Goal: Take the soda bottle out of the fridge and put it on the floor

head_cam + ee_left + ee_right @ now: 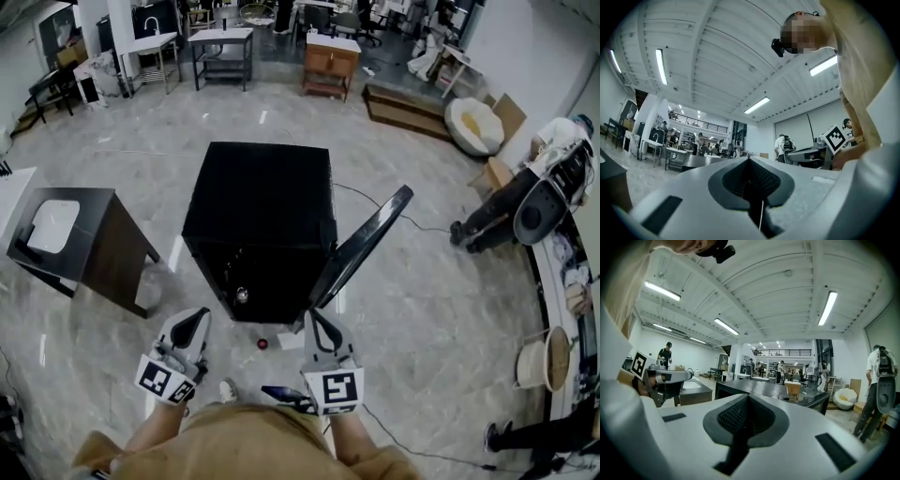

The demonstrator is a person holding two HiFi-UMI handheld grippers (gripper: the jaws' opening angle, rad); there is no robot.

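Black box-shaped fridge (258,216) at centre of pale marble floor (422,300), its black door (361,246) swung open to the right. Low in the dark opening, at the near edge, a small pale round glint, possibly the top of the soda bottle (242,294); too small to be sure. On the floor just near of the fridge, tiny red round object (262,343) beside small white scrap (290,339), both between the 2 tools. Left tool (195,323) and right tool (319,326) held side by side, near of the fridge, tips pointing far toward it, touching nothing. Jaws of each pressed together, nothing between them. Left of the fridge, dark brown table (103,253) with white rounded basin (52,227) in its top. Far right, person (525,202) bent over.
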